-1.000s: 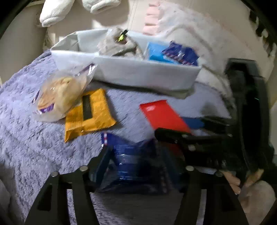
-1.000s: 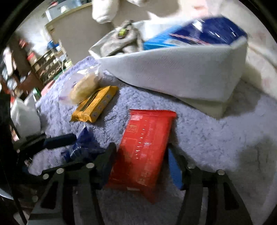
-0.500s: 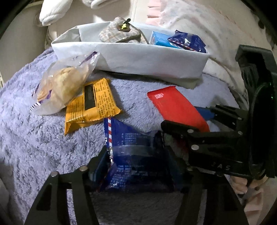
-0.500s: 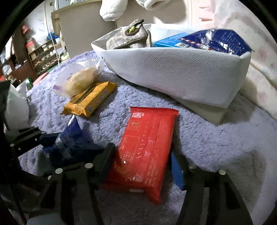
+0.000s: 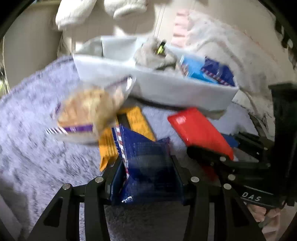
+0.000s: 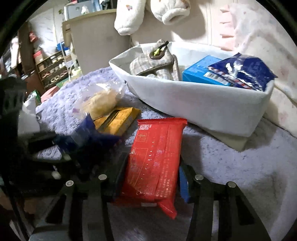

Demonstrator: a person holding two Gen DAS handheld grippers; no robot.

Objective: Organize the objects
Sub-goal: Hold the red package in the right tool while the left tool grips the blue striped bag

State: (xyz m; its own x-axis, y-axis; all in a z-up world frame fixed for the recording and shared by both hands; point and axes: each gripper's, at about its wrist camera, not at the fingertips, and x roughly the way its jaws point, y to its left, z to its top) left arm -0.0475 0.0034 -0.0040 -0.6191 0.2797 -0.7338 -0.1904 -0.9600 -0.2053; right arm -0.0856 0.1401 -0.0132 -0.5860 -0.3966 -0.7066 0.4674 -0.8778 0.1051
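My left gripper point(image 5: 146, 166) is shut on a dark blue snack packet point(image 5: 148, 166) and holds it lifted off the purple blanket point(image 5: 27, 148). My right gripper point(image 6: 154, 166) is shut on a red packet point(image 6: 156, 159), held a little above the blanket point(image 6: 241, 166). The white fabric bin point(image 6: 194, 103) stands ahead of both; it holds a plaid pouch point(image 6: 156, 61), a light blue box point(image 6: 200, 72) and another dark blue packet point(image 6: 243, 72). A yellow packet point(image 6: 118, 120) and a clear bag of bread point(image 6: 102, 102) lie on the blanket left of the bin.
Pale pillows and bedding point(image 6: 259, 37) lie behind and right of the bin. White soft sleeves point(image 6: 148, 14) hang above it. A cabinet and cluttered shelves point(image 6: 52, 64) stand beyond the blanket's left edge. The left gripper shows dark at the left in the right wrist view point(image 6: 37, 144).
Both grippers have risen with their packets. The blue packet has come up off the blanket, and the bin now looks lower and nearer in both views.
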